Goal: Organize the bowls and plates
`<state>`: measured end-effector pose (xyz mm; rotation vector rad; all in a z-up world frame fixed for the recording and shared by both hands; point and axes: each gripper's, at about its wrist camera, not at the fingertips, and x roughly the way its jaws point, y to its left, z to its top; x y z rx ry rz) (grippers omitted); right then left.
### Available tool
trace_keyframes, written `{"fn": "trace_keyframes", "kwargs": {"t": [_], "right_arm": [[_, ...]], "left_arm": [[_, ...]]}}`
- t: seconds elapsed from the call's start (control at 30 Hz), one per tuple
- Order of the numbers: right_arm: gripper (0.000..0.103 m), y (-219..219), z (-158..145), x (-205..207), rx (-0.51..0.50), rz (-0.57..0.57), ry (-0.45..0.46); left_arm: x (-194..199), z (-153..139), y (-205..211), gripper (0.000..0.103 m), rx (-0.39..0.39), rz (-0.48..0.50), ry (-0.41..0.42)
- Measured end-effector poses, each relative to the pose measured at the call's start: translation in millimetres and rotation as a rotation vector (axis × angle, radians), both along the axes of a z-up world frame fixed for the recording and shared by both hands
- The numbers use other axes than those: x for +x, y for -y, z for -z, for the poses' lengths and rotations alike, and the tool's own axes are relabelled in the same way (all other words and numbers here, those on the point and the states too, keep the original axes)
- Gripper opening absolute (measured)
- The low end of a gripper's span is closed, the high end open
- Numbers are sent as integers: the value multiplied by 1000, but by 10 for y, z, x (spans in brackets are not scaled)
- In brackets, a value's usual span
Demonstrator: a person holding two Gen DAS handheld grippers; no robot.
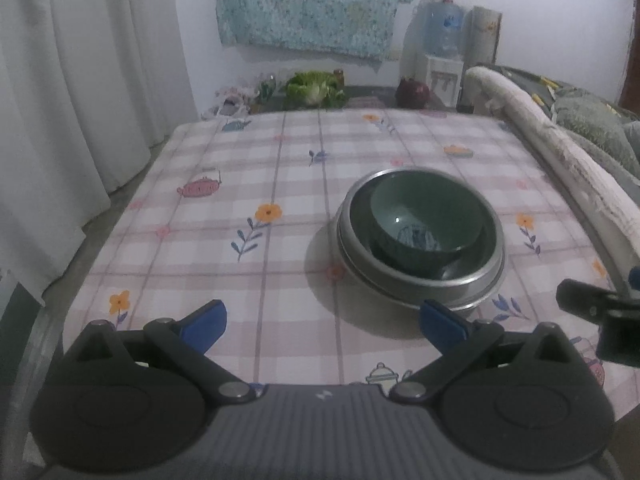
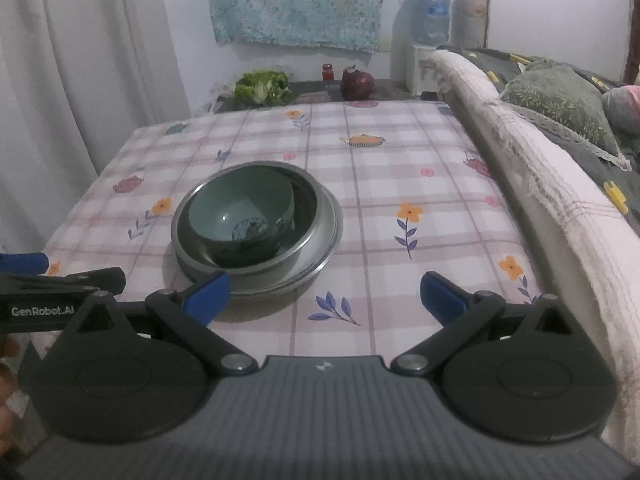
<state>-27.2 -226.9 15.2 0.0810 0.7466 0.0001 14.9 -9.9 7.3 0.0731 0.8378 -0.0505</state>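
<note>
Bowls and plates sit stacked mid-desk: a green bowl [image 1: 424,220] nested in a steel bowl [image 1: 472,276] on a steel plate [image 2: 320,256]. Both the left tool [image 1: 322,326] and right tool [image 2: 324,294] gape fully, empty, touching nothing, just short of the stack. A towel-draped rail [image 2: 540,184] borders the checked desk [image 1: 280,184]. The bowl's inner pattern is blurred.

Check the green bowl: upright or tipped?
Tilted. The green bowl sits mouth-up inside the metal bowl, but its rim slants, leaning against the metal bowl's wall rather than sitting level.
</note>
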Motion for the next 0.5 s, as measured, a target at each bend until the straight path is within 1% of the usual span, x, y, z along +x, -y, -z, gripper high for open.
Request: {"fn": "trace_keyframes", "kwargs": {"t": [0.1,0.27,0.5], "right_arm": [[102,-2,12,18,6,-4,-16],[102,1,20,46,15,4,-26],[102,-1,67,90,24,8,-44]], "left_arm": [[29,32,-27,103,-33,1,-36],[87,54,-77,103,-72,-12,-64],[154,105,-96,103,-74,-22,-105]]}}
